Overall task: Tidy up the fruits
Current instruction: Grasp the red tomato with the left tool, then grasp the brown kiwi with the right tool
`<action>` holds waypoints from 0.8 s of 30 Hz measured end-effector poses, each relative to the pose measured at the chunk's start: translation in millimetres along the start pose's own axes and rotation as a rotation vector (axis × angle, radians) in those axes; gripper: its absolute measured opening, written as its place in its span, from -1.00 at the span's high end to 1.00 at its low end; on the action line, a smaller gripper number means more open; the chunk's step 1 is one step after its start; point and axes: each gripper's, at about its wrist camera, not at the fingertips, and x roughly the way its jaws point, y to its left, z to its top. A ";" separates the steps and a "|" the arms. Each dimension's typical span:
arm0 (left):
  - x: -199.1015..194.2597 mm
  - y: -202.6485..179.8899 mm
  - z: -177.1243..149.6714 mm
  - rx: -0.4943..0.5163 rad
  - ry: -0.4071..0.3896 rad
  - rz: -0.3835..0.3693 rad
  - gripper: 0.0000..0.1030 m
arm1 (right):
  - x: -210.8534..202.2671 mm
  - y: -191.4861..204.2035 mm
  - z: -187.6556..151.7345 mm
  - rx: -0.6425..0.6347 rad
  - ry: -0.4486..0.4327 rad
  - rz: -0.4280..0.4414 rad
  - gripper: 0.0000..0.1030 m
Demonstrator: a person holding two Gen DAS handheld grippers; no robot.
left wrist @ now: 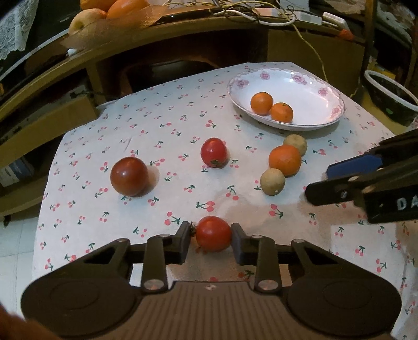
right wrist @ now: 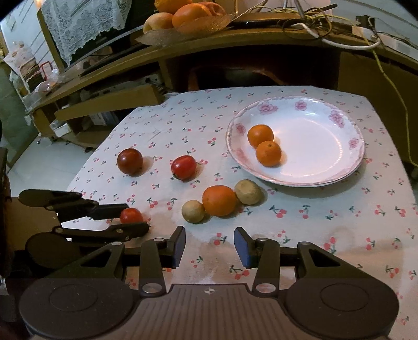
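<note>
My left gripper [left wrist: 210, 235] is shut on a small red tomato [left wrist: 213, 233] at the near side of the cherry-print tablecloth; it also shows in the right wrist view [right wrist: 131, 216]. Two more tomatoes, a dark one [left wrist: 129, 176] and a red one [left wrist: 213, 152], lie farther back. An orange [left wrist: 284, 160] sits between two tan round fruits [left wrist: 272, 181] [left wrist: 295, 144]. A flowered white plate [left wrist: 308, 86] holds two oranges [left wrist: 261, 103] [left wrist: 281, 112]. My right gripper [right wrist: 209, 244] is open and empty, just short of the orange [right wrist: 219, 200].
A wooden desk [right wrist: 235, 41] stands behind the table with a basket of fruit [right wrist: 183, 18] and tangled cables [right wrist: 339, 34] on top. A lace cloth [right wrist: 81, 23] hangs at the left. A dark bowl [left wrist: 392, 94] sits off the table's right.
</note>
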 end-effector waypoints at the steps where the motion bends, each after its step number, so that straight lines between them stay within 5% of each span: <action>1: -0.2 -0.1 0.3 -0.001 -0.001 -0.005 0.27 | 2.0 1.2 -0.3 -0.003 0.005 0.008 0.15; 8: -4.0 0.7 2.1 0.005 -0.007 -0.031 0.27 | 14.2 10.6 1.5 -0.022 0.015 0.063 0.15; 24: -2.4 5.8 -1.8 0.006 0.006 -0.061 0.26 | 41.0 22.5 7.5 -0.031 -0.018 0.018 0.23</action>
